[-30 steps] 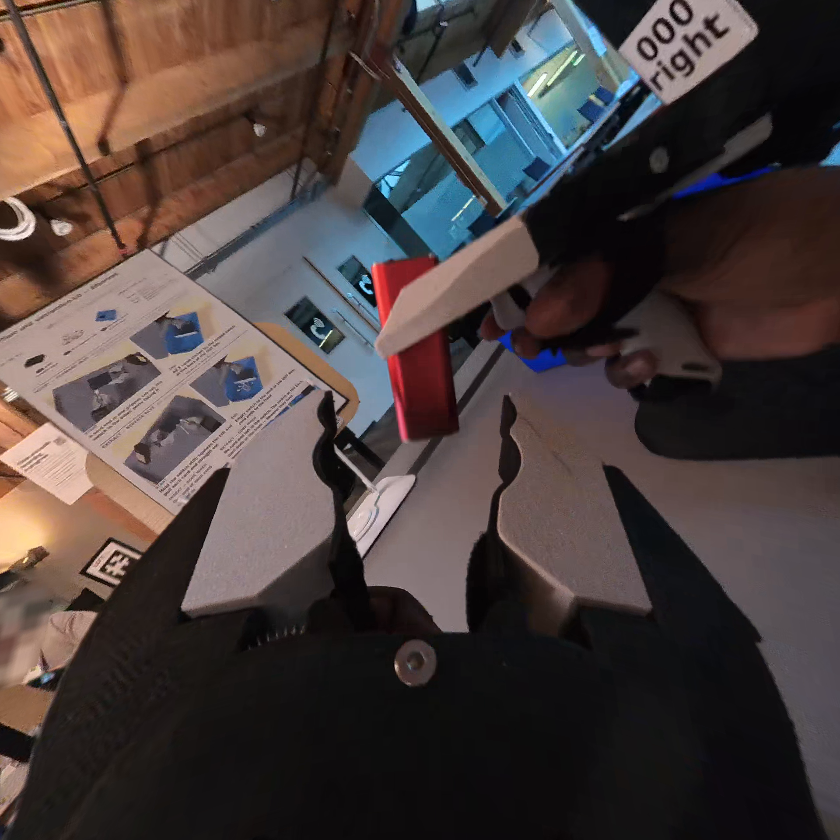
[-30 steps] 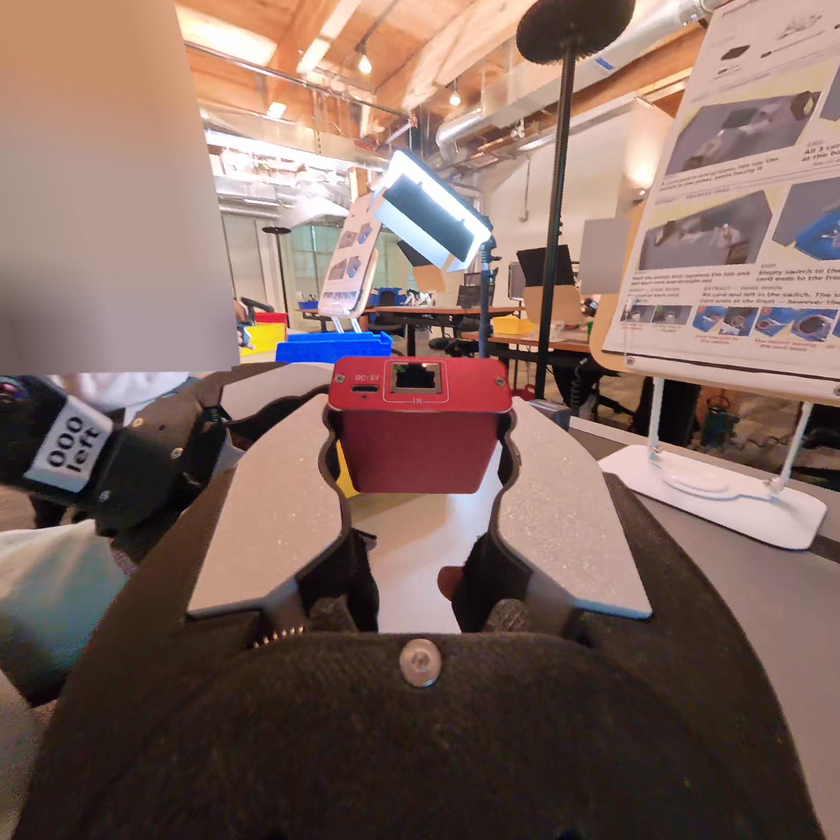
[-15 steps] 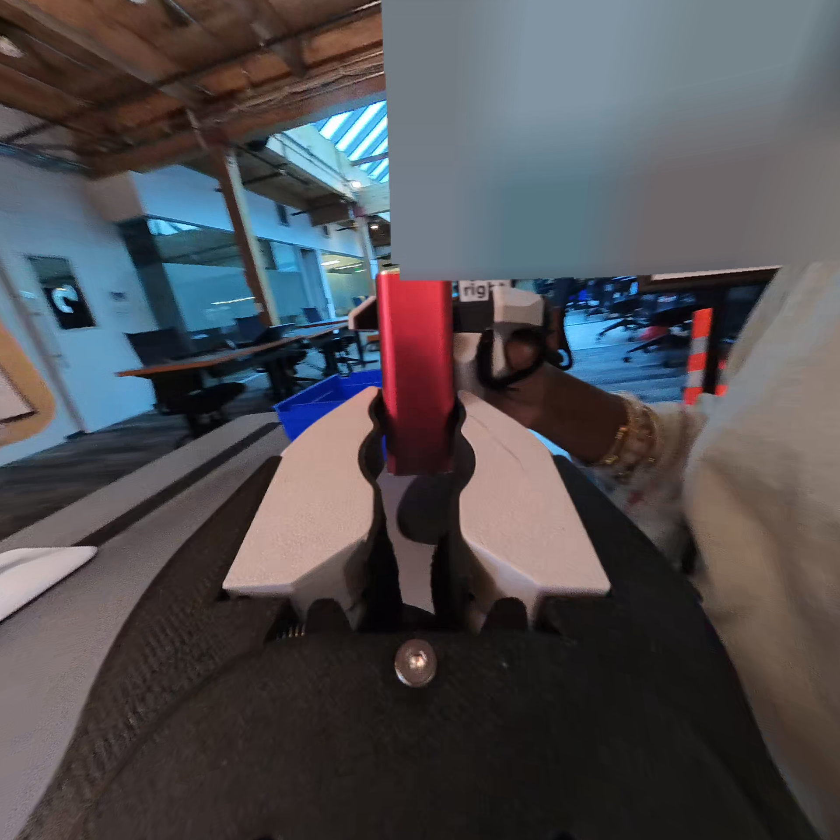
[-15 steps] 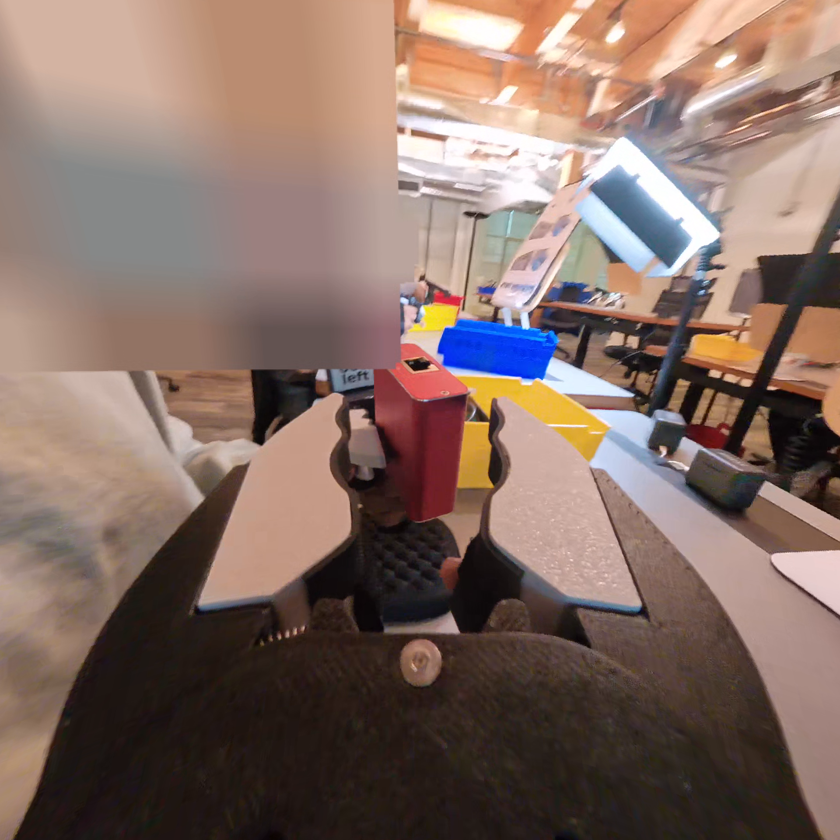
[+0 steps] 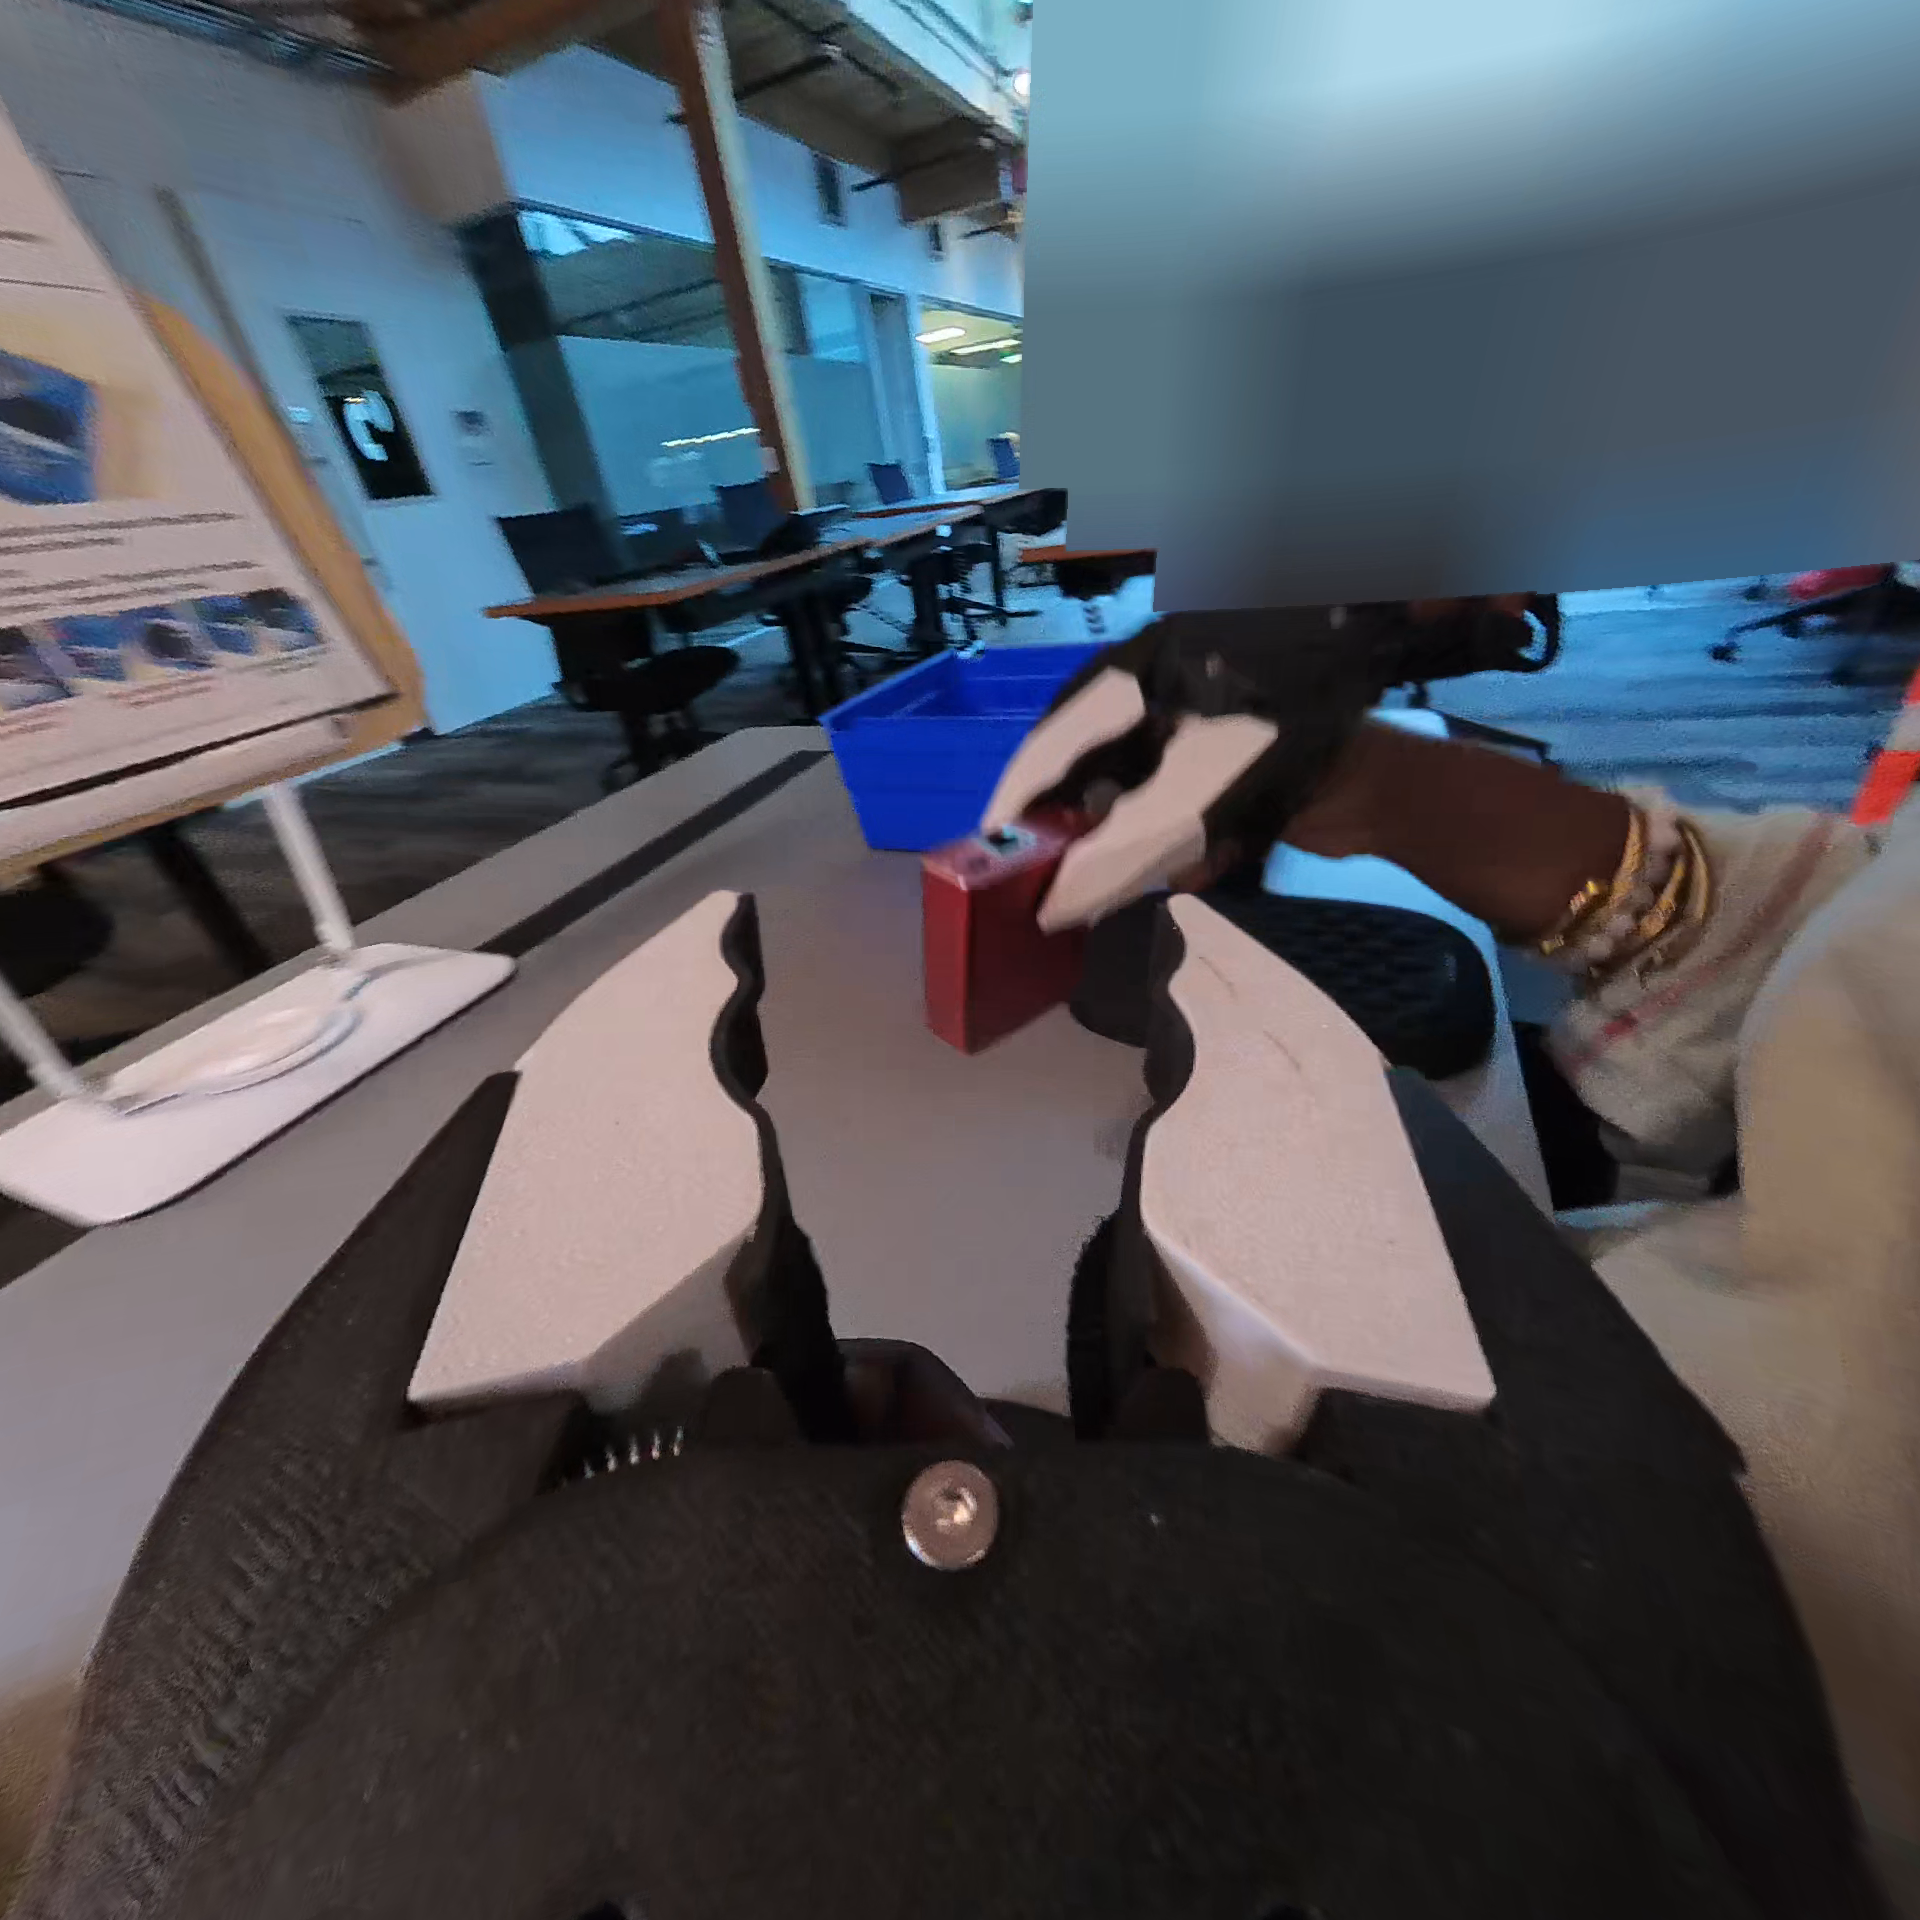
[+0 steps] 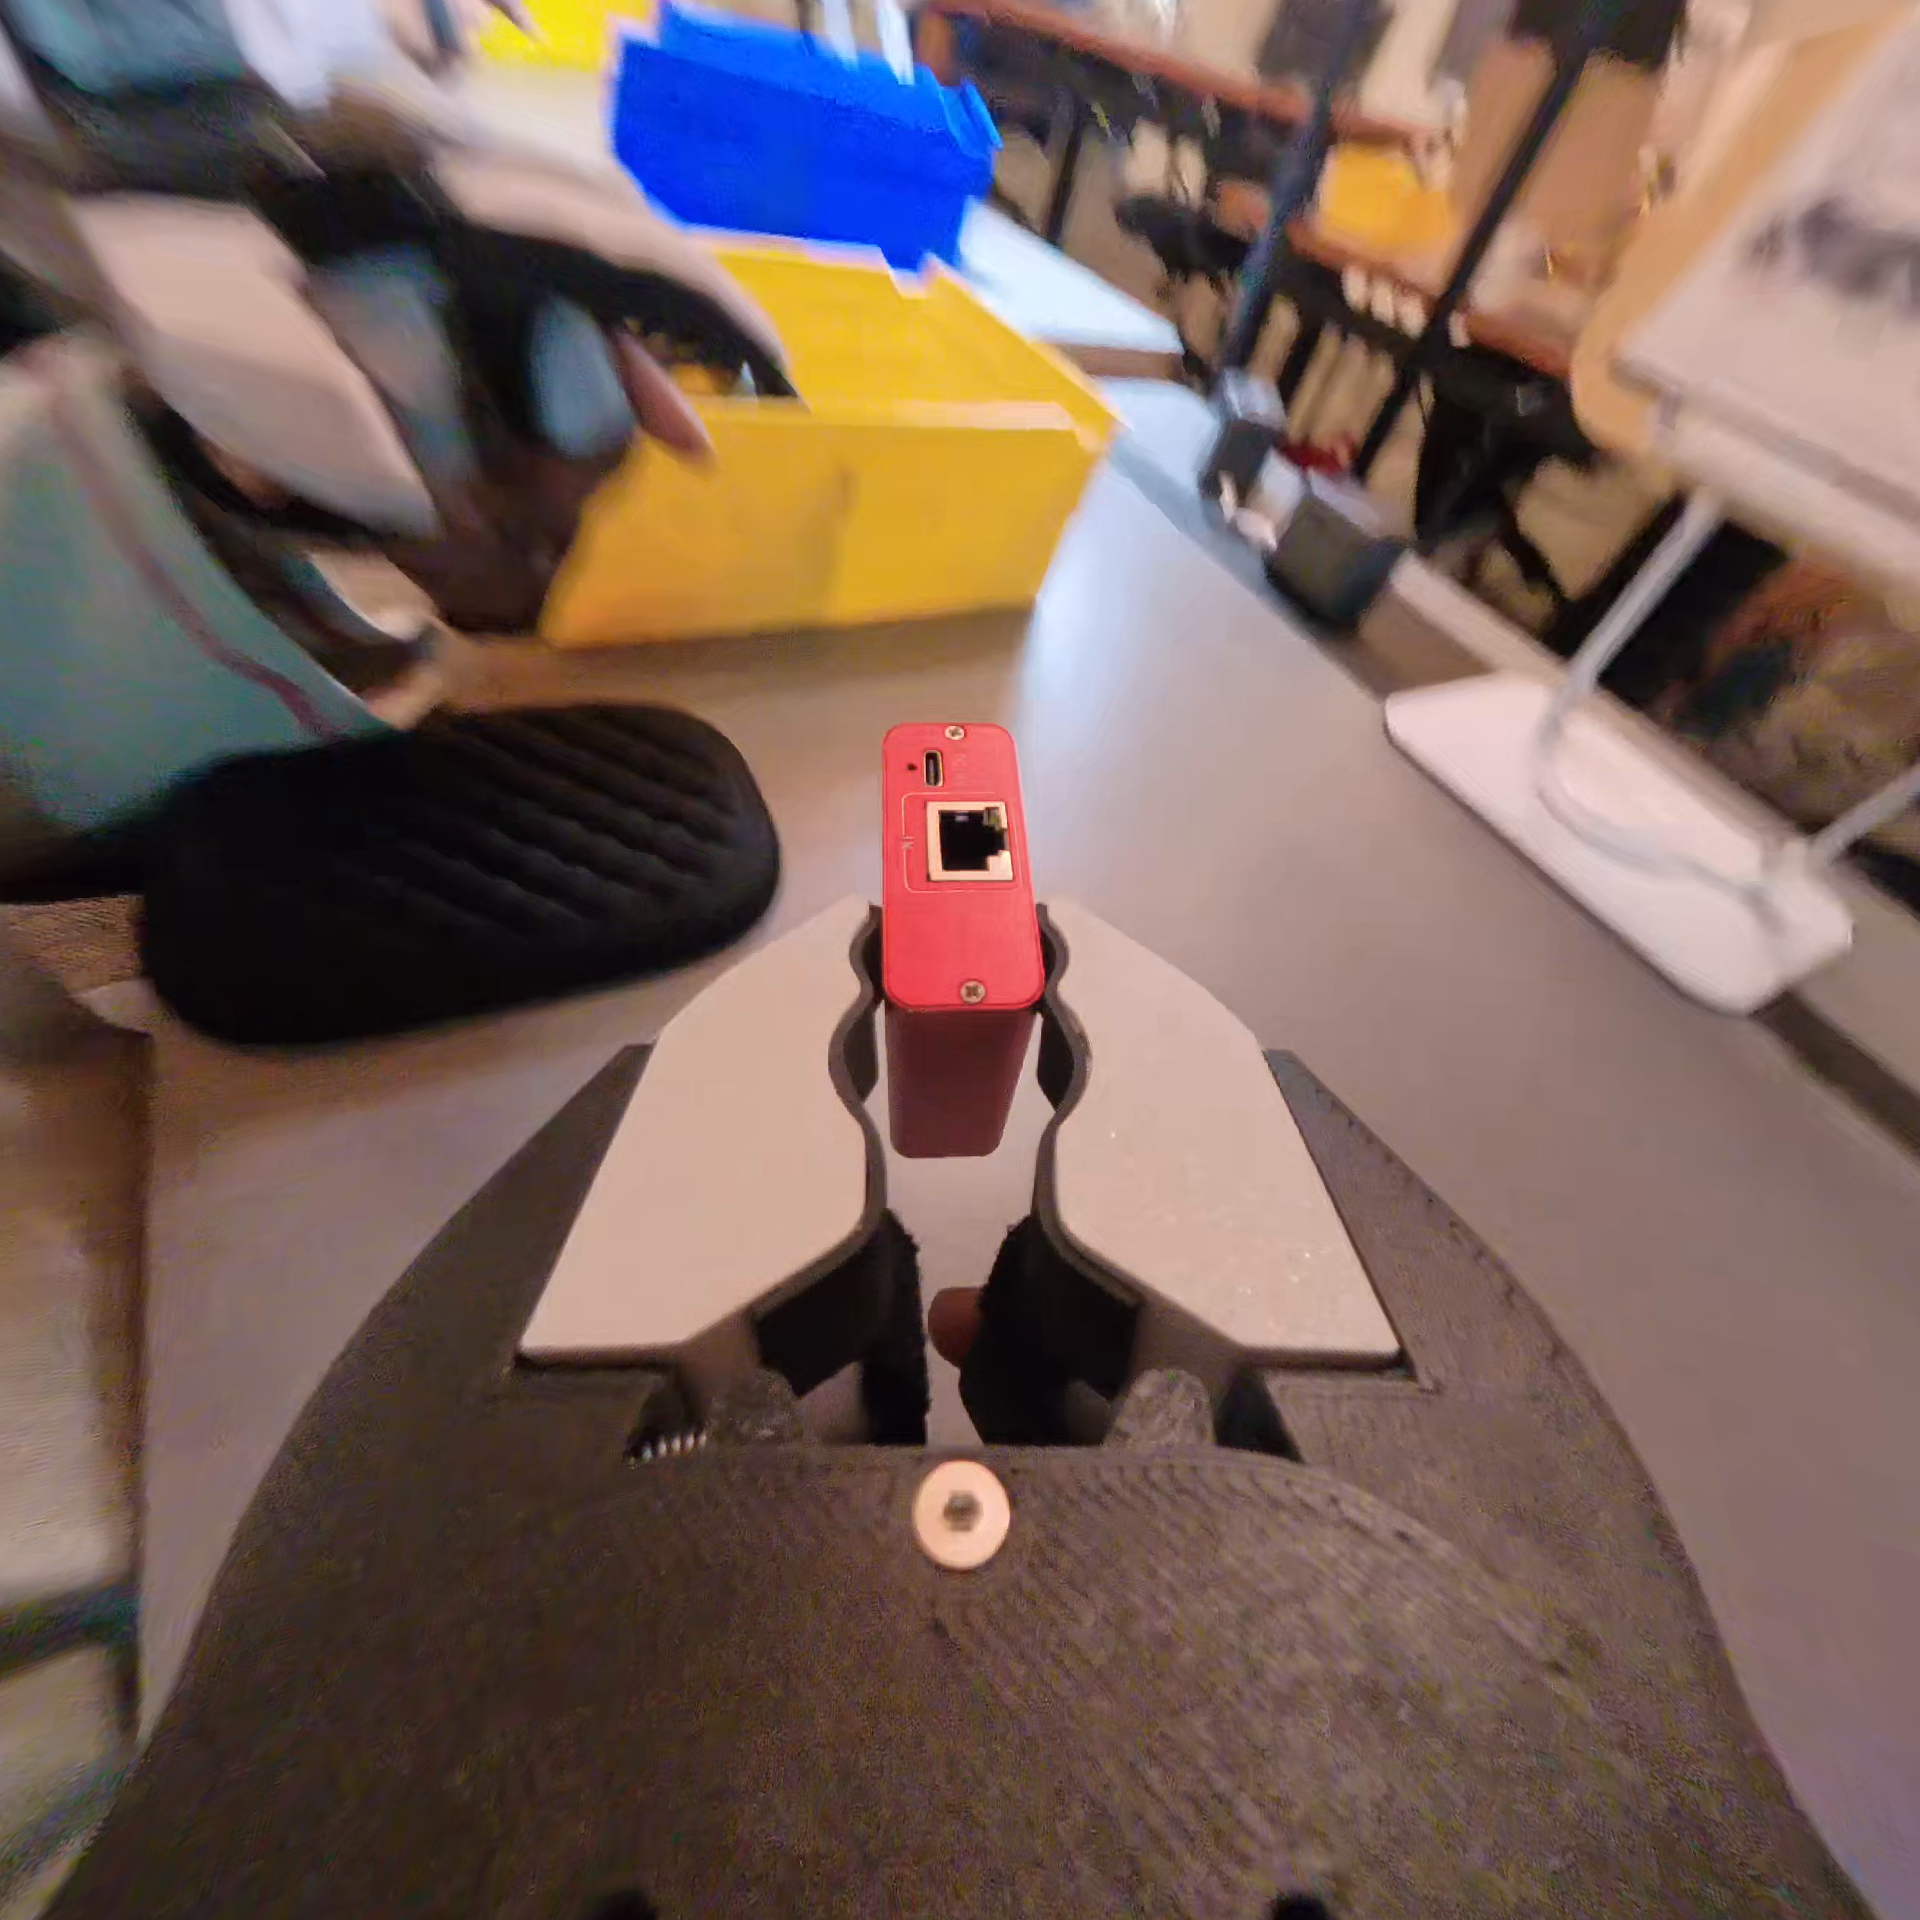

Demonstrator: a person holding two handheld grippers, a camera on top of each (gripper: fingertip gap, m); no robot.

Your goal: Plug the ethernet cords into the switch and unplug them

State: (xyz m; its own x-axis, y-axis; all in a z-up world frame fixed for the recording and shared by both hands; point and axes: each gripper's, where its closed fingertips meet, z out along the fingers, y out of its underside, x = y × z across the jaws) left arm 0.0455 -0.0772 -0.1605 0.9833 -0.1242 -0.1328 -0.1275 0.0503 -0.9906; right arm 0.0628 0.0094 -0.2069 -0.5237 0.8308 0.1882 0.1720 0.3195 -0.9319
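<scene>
Right wrist view shows the right gripper (image 6: 961, 997) clamped on the red switch (image 6: 961, 894), its two grey fingers pressing the narrow sides of the box. The switch stands on end on the grey table (image 6: 1299, 1091), its port face turned toward the camera, with one square network socket and a small slot above it. No cord shows in either socket or anywhere on the table. Just left of the switch lies a black ribbed pad (image 6: 457, 862), close but apart from it. Behind that sits a yellow bin (image 6: 831, 499), and farther back a blue bin (image 6: 790, 135), both blurred. To the right stands the white base of a sign stand (image 6: 1621, 842), well apart from the switch. A small dark box (image 6: 1330, 551) rests at the table's far edge.

In the left wrist view the left gripper (image 5: 951, 925) hangs with its jaws spread wide and nothing between them, above bare table. Ahead of it the switch is seen from the side, pinched near its top by the right gripper, whose fingers hide part of the upper edge. A person's sleeve (image 5: 1714, 1039) and bracelets (image 5: 1631, 883) reach in from the right. The poster board (image 5: 145, 582) leans on its stand at the left, and a blue bin (image 5: 935, 748) sits behind the switch.
</scene>
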